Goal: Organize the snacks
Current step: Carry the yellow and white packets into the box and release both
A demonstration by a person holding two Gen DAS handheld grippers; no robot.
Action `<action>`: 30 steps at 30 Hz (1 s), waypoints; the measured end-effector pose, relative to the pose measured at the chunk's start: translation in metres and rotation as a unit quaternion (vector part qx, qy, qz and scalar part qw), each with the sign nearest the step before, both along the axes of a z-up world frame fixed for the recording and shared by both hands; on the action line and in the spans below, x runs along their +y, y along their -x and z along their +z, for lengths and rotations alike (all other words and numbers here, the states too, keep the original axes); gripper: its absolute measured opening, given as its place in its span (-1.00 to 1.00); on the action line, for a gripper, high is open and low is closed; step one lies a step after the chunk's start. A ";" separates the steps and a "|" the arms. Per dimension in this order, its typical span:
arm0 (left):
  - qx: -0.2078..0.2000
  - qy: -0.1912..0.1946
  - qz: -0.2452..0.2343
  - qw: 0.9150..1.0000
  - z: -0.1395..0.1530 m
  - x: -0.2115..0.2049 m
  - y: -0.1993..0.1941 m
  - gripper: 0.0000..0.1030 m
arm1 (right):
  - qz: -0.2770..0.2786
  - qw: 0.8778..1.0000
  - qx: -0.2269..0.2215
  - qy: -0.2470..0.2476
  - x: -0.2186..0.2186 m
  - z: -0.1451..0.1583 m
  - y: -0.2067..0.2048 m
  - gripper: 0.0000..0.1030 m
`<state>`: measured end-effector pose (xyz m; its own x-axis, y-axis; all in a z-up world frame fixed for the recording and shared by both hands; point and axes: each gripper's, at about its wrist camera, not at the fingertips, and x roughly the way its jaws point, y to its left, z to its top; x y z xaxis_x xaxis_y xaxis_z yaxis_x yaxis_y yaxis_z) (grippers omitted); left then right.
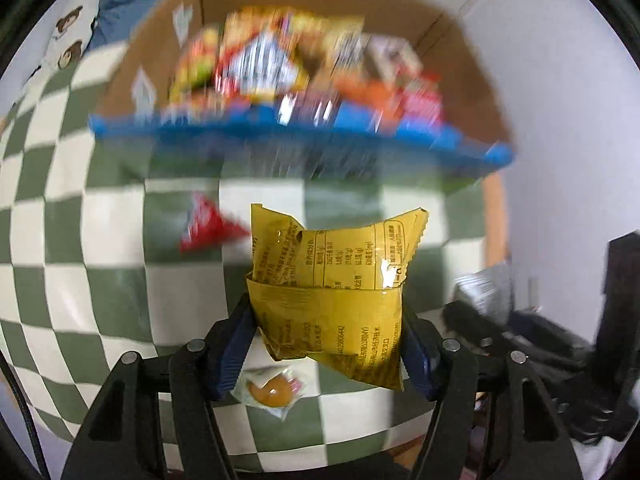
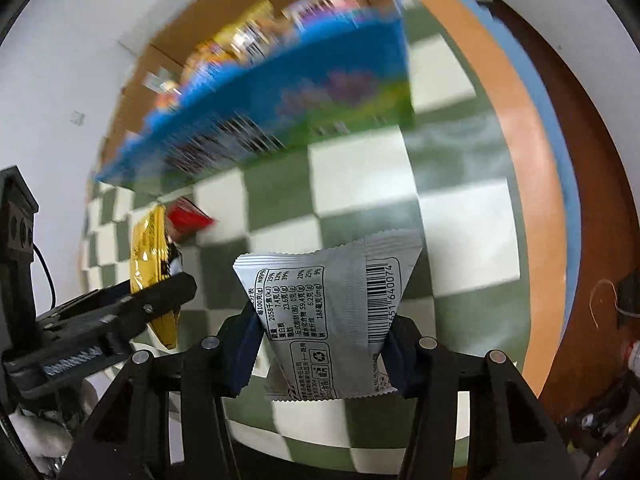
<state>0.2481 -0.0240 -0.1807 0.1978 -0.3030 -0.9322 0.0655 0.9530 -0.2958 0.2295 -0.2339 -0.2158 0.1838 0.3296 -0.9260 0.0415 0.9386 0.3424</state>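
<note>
My left gripper [image 1: 326, 340] is shut on a yellow snack packet [image 1: 332, 280], held above the checkered cloth. My right gripper [image 2: 322, 340] is shut on a silver snack packet [image 2: 332, 312] with a barcode, also lifted off the cloth. In the right wrist view the left gripper [image 2: 160, 300] shows at the left with the yellow packet [image 2: 150, 248] seen edge-on. Ahead stands a cardboard box [image 1: 460, 64] with a blue front flap [image 1: 280, 136], filled with several colourful snack packs [image 1: 280, 60]. A red packet [image 1: 208, 228] lies on the cloth before the box. A small clear-wrapped brown sweet [image 1: 274, 390] lies under the left gripper.
The green and white checkered cloth [image 1: 80, 240] covers the table. The table's orange edge [image 2: 520, 160] runs along the right, with a dark wooden floor beyond. A bear-print fabric [image 1: 68, 40] lies at the far left. Dark equipment [image 1: 560, 340] sits to the right of the left gripper.
</note>
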 end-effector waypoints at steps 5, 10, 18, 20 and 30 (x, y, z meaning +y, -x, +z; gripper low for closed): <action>-0.054 0.024 -0.002 0.998 0.067 0.006 -0.041 0.24 | 0.007 0.998 -0.052 -0.020 -0.006 0.060 -0.026 0.06; -0.084 0.003 0.001 0.996 0.097 0.015 -0.105 0.24 | 0.020 0.994 -0.105 -0.018 -0.003 0.113 -0.076 0.06; -0.041 -0.047 0.015 0.998 0.071 0.037 -0.204 0.25 | 0.023 0.991 -0.132 0.026 0.013 0.134 -0.195 0.06; -0.023 -0.063 0.021 0.998 0.055 0.043 -0.229 0.25 | 0.025 0.992 -0.120 0.036 0.019 0.125 -0.225 0.06; 0.047 -0.082 0.032 0.995 -0.012 0.058 -0.279 0.27 | 0.032 0.995 -0.062 0.071 0.033 0.061 -0.303 0.06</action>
